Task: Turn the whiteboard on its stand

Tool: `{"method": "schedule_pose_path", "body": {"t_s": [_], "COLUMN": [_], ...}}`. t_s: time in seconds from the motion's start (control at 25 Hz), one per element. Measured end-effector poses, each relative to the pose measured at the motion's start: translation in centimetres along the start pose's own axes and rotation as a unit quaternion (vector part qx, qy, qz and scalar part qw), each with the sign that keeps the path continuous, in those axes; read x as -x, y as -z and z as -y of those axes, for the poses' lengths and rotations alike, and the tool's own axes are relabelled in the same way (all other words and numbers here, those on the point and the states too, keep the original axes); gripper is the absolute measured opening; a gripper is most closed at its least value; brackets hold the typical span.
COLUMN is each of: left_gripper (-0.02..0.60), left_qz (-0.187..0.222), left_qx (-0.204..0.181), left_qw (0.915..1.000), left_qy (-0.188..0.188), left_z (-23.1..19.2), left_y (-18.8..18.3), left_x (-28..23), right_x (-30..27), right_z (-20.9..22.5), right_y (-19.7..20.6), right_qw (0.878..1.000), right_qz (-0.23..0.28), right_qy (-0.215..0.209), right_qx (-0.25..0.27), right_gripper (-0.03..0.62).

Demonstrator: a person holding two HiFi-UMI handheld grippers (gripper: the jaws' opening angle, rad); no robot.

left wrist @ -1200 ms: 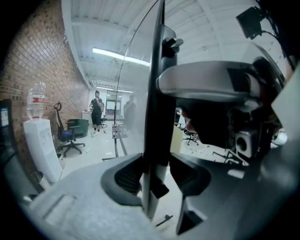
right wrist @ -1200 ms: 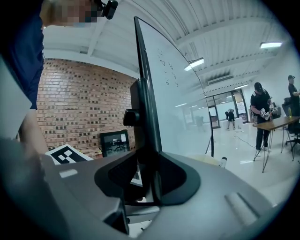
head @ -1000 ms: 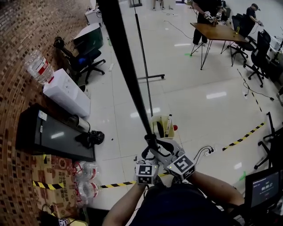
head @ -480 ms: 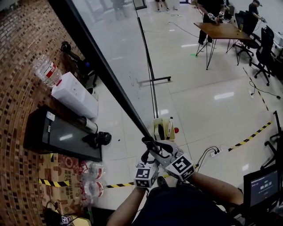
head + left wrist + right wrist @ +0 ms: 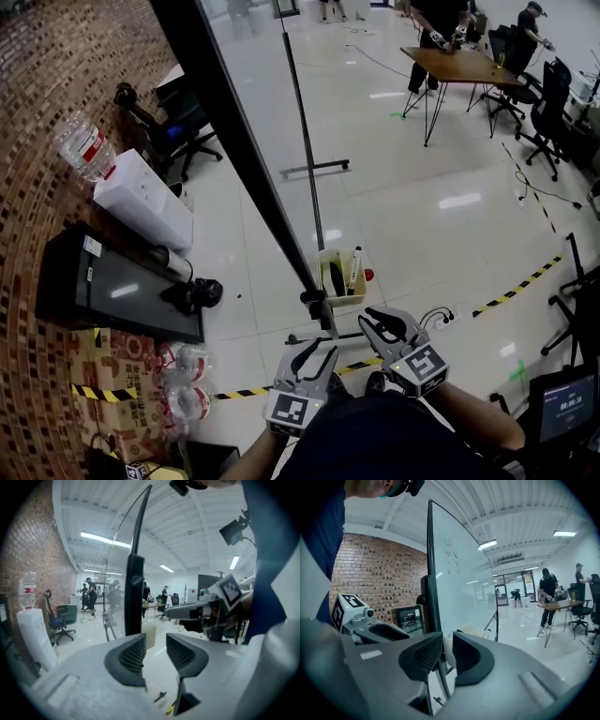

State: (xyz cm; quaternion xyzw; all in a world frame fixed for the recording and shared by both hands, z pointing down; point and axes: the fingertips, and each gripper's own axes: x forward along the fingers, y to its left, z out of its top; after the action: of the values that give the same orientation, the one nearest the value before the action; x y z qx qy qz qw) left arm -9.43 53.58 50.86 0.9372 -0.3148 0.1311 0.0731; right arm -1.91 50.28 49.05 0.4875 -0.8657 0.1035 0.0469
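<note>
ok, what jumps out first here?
The whiteboard is seen edge-on as a dark bar slanting from the top left to the middle of the head view, with a pen holder at its lower end. Just below it, the left gripper and right gripper hover clear of the board. Their jaws are apart with nothing between them, and have just been closing. A brick wall fills the left side.

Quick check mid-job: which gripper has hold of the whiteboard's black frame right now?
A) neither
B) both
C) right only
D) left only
A: the left gripper and right gripper both sit clear of the whiteboard frame. Their jaws have just been closing, with nothing between them.
</note>
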Motion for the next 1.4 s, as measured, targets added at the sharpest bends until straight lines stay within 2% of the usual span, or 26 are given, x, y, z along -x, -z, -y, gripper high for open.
{"method": "schedule_pose_path", "body": {"t_s": [0.12, 0.24, 0.4, 0.48, 0.56, 0.6, 0.88, 1.4], "left_gripper": [0.102, 0.086, 0.084, 0.08, 0.035, 0.005, 0.005, 0.005], "left_qz": [0.051, 0.101, 0.13, 0.134, 0.138, 0.138, 0.118, 0.1], "left_qx": [-0.009, -0.005, -0.013, -0.016, -0.013, -0.012, -0.002, 0.014], "left_qw": [0.9983, 0.9924, 0.9829, 0.9803, 0.9793, 0.9793, 0.982, 0.9838], "left_qy": [0.026, 0.069, 0.13, 0.144, 0.148, 0.148, 0.147, 0.148], "left_z": [1.1, 3.1, 7.3, 9.1, 10.2, 10.6, 11.4, 11.2], "left_y": [-5.1, -10.6, -14.6, -15.1, -15.3, -15.3, -14.7, -13.3], "left_x": [0.1, -0.8, -2.2, -3.1, -3.8, -4.0, -5.2, -5.7], "right_x": [2.1, 4.4, 8.5, 10.4, 12.0, 12.6, 14.2, 13.3], "right_z": [2.3, 3.7, 4.9, 5.2, 5.3, 5.1, 4.3, 4.2], "right_y": [-2.1, -6.0, -9.4, -10.1, -10.4, -10.5, -9.3, -9.2], "right_qw": [0.999, 0.996, 0.99, 0.987, 0.984, 0.983, 0.983, 0.985], "right_qz": [0.021, 0.058, 0.091, 0.103, 0.117, 0.125, 0.129, 0.12], "right_qy": [0.043, 0.073, 0.11, 0.125, 0.134, 0.134, 0.127, 0.124], "right_qx": [-0.01, -0.009, 0.017, 0.023, 0.024, 0.025, 0.009, 0.007], "right_gripper": [0.069, 0.069, 0.069, 0.069, 0.057, 0.02, 0.008, 0.008]}}
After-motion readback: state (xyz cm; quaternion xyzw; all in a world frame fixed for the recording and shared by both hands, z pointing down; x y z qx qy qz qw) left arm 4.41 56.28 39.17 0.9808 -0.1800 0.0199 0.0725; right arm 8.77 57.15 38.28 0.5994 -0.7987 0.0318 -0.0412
